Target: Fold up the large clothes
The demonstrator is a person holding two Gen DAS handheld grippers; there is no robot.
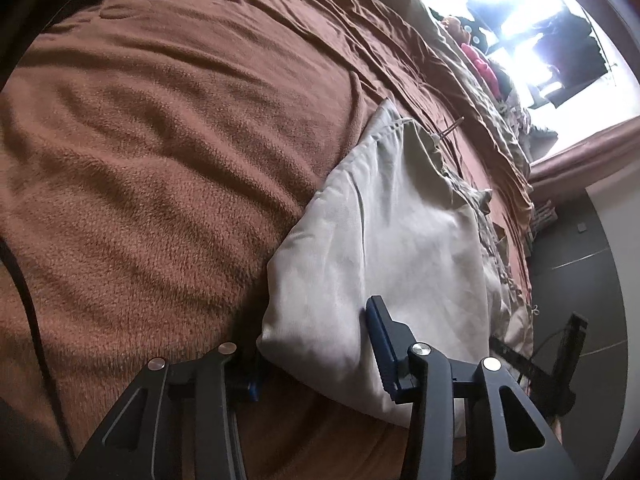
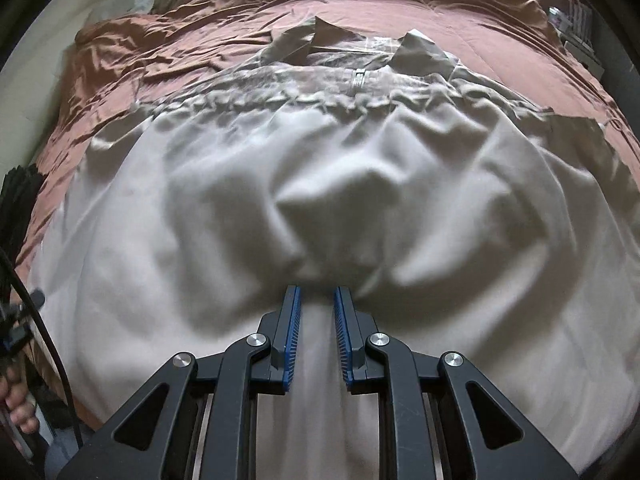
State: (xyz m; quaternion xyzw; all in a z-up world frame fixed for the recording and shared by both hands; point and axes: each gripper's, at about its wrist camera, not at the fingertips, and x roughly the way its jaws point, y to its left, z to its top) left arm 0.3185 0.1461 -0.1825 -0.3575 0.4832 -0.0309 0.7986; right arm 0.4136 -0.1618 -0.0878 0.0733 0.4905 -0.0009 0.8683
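One pale garment point(image 2: 320, 200) lies spread over the brown blanket point(image 1: 152, 168) on the bed, and both grippers are at it. The right gripper point(image 2: 316, 296) has its two blue pads point(image 2: 293, 332) drawn close together with a ridge of the cloth gathered between them – the fabric puckers into a peak just beyond the tips, so it is pinching the garment near its lower middle. From the left wrist camera, a folded corner of the same garment point(image 1: 380, 240) sits between the fingers of the left gripper point(image 1: 312, 344); its jaws stand apart, one pad point(image 1: 380, 344) lying against the cloth and the other mostly hidden under the fabric's edge, and I cannot tell whether they press on it. Count: one garment, one blanket, two grippers. At the far end of the garment a gathered waistband point(image 2: 320, 84) shows – beyond it, rumpled bedding
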